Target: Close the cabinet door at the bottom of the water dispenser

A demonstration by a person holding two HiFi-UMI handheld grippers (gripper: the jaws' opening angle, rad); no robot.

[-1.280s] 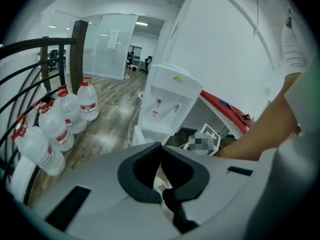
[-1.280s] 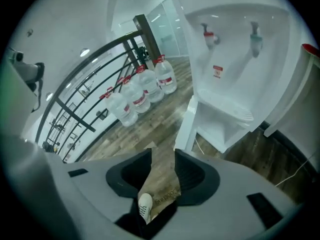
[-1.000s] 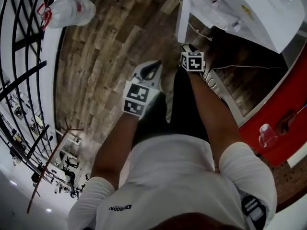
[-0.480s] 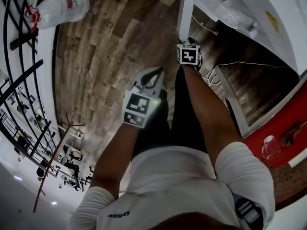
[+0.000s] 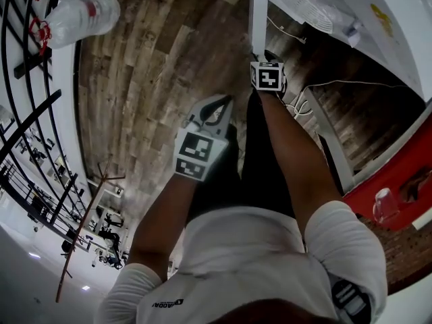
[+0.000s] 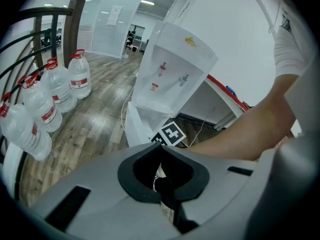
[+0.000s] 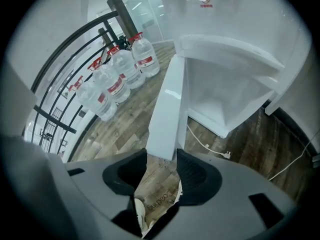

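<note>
The white cabinet door (image 7: 167,109) stands ajar under the white water dispenser (image 7: 250,19). The right claw (image 7: 161,159), jaws just opening and released, has the door's edge at its gap. The left claw (image 6: 161,147) is clenched and empty. Advise pushing squarely on the door face until flush.

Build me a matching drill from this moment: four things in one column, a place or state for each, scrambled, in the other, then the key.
Things
1. cabinet door
2. water bottles
3. white cable
4. left gripper

States
A. lies loose on the wooden floor
B. jaws together
C. swung wide open
D. stand upright in a cluster, with red caps

Pairs: 1-C; 2-D; 3-A; 4-B
</note>
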